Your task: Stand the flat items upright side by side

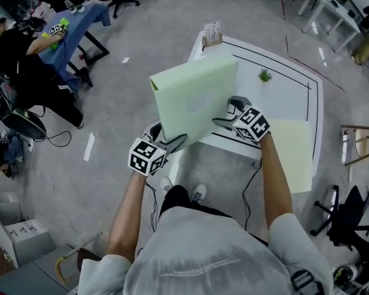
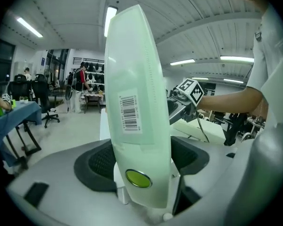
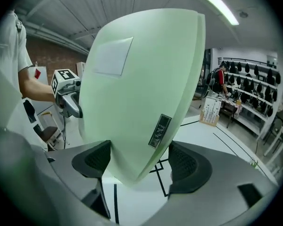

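I hold a pale green binder (image 1: 194,100) in the air over the near-left part of the white table (image 1: 292,88), tilted, its spine to the left. My left gripper (image 1: 175,141) is shut on its lower left corner. In the left gripper view the spine (image 2: 134,102) with a barcode and a green ring hole fills the space between the jaws of the left gripper (image 2: 141,161). My right gripper (image 1: 224,123) is shut on the lower right edge, and the right gripper (image 3: 137,161) shows the cover (image 3: 141,88) between its jaws. A second pale green flat folder (image 1: 293,152) lies on the table's right.
A small green plant (image 1: 265,75) and a wooden card stand (image 1: 212,34) sit at the table's far side. Black tape lines (image 1: 283,66) mark the tabletop. A seated person works at a blue table (image 1: 80,17) far left. Chairs (image 1: 357,143) stand to the right.
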Demonstrator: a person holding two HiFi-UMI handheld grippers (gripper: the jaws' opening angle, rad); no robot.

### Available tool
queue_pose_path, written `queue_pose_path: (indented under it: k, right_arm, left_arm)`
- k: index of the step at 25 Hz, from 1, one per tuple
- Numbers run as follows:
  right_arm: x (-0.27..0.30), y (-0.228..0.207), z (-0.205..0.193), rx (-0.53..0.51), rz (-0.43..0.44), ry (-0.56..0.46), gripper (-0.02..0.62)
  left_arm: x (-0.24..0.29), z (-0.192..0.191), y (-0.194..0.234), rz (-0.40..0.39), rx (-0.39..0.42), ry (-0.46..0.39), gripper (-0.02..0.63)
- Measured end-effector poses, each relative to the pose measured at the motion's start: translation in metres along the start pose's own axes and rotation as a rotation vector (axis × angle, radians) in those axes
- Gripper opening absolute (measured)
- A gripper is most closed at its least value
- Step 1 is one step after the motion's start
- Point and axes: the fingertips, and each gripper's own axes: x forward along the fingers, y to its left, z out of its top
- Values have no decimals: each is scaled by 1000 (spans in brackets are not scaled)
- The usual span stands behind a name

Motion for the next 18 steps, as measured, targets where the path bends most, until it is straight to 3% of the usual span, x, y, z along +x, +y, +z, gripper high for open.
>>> queue_pose_path:
  k: [4,8,12,18]
  right_arm:
    - [6,-6,-1,-93,-25,72,393]
    - [15,-10,-1,-160,-43,130,393]
    - [20,-17,6,-130,-60,95,386]
    - [28,-39,12,-48,-107,51,370]
  left_arm:
    - [1,-6,-18,-12,46,-7,359]
    - [13,-23,-39,-35,152,82,359]
    - [18,-24,-31,6,30,50,359]
    - [32,-12,-22,107,-14,-14,354]
